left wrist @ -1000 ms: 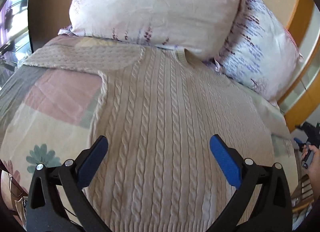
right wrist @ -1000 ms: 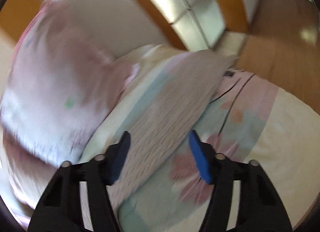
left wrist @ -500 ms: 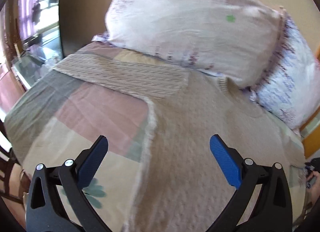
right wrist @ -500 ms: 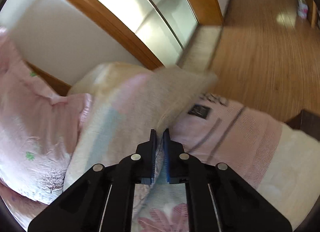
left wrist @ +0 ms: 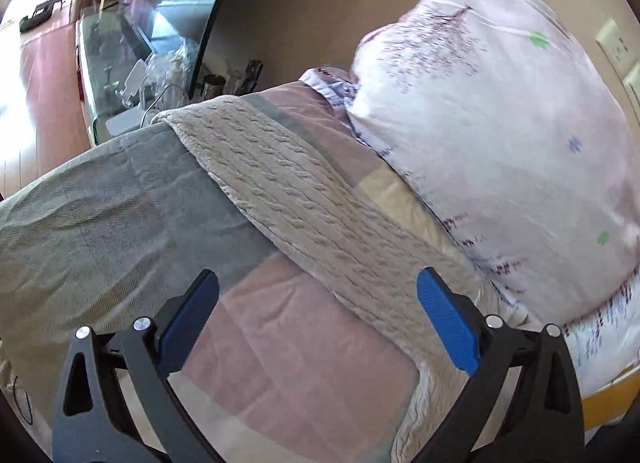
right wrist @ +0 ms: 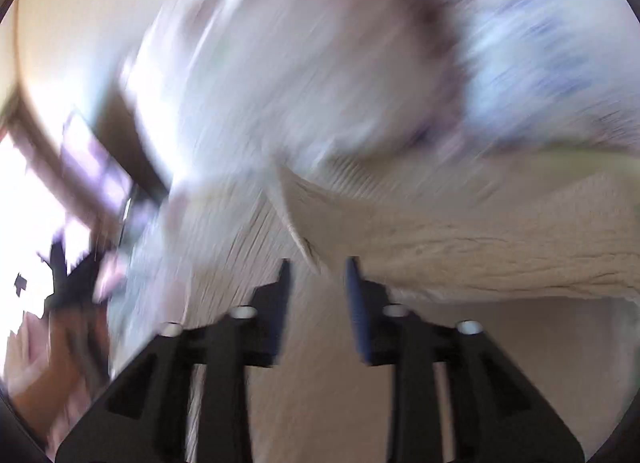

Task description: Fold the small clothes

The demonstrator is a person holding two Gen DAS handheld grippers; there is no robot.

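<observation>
A beige cable-knit sweater lies on the bed. In the left wrist view its left sleeve (left wrist: 304, 199) stretches flat towards the bed's far edge. My left gripper (left wrist: 316, 315) is open and empty, just above the bedspread beside that sleeve. The right wrist view is badly blurred. My right gripper (right wrist: 316, 283) has its jaws partly apart, with a fold of the sweater's sleeve (right wrist: 460, 239) lying over the sweater's body at and beyond its tips. Whether it still touches the knit I cannot tell.
A patchwork bedspread (left wrist: 100, 223) in grey and pink covers the bed. A large pale floral pillow (left wrist: 500, 123) stands at the head, also blurred in the right wrist view (right wrist: 320, 63). A glass side table (left wrist: 132, 75) with small items stands past the bed's far edge.
My left gripper has swung left from the sweater's body to its left sleeve. My right gripper closed on the right sleeve, carried it over the sweater, and its jaws have now parted.
</observation>
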